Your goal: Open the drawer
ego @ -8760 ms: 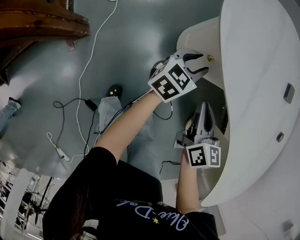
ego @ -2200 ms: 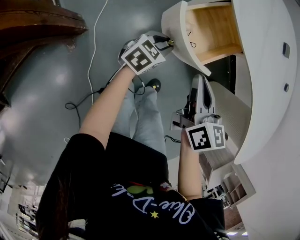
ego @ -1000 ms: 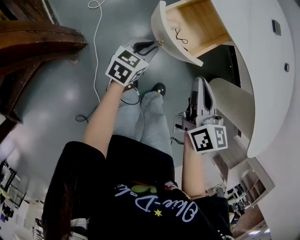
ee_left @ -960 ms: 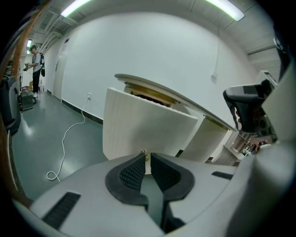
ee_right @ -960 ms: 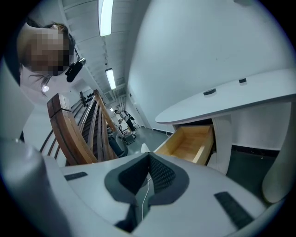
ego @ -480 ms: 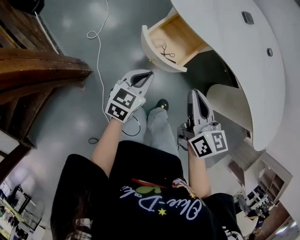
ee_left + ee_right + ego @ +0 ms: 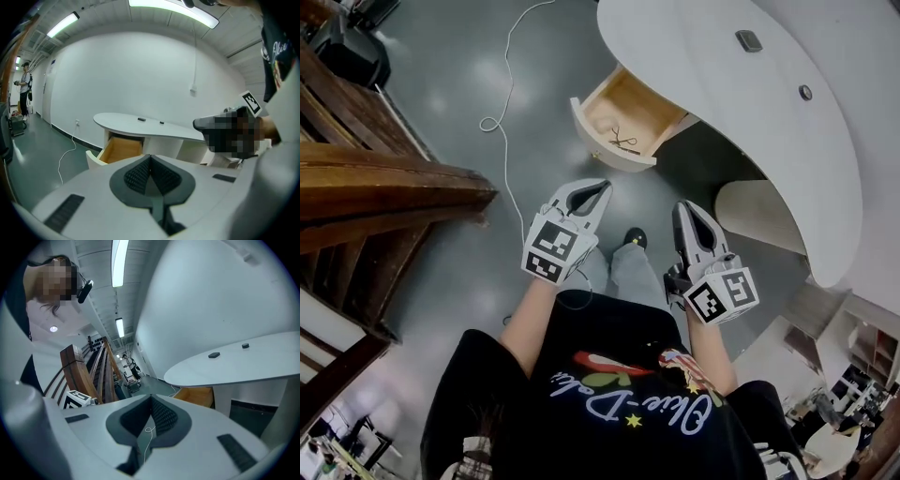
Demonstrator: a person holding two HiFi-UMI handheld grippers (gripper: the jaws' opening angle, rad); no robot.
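**Drawer out, both grippers off it**

The drawer (image 7: 619, 131) sticks out from under the curved white desk (image 7: 722, 84), at the desk's left end in the head view, with its pale wood inside showing. Judged done: it looks pulled far enough that the whole bottom can be seen. Nothing seems left except maybe pulling back further.

A small dark wiry item (image 7: 623, 142) lies in the drawer, too small to name.

The left gripper (image 7: 586, 195) is clenched with the pads pressed together and nothing between them. It hangs over the grey floor, well apart from the drawer front. The right gripper (image 7: 689, 214) is also clamped shut and empty, beside the left and below the desk edge in the head view.

A white cable (image 7: 508, 84) trails across the floor, and a wooden railing (image 7: 384, 187) stands to the left.

Writing: no brand or label is visible on the desk or drawer. The gripper cubes carry only black-and-white square patterns. The black shirt has script lettering, partly hidden and not reliably readable.
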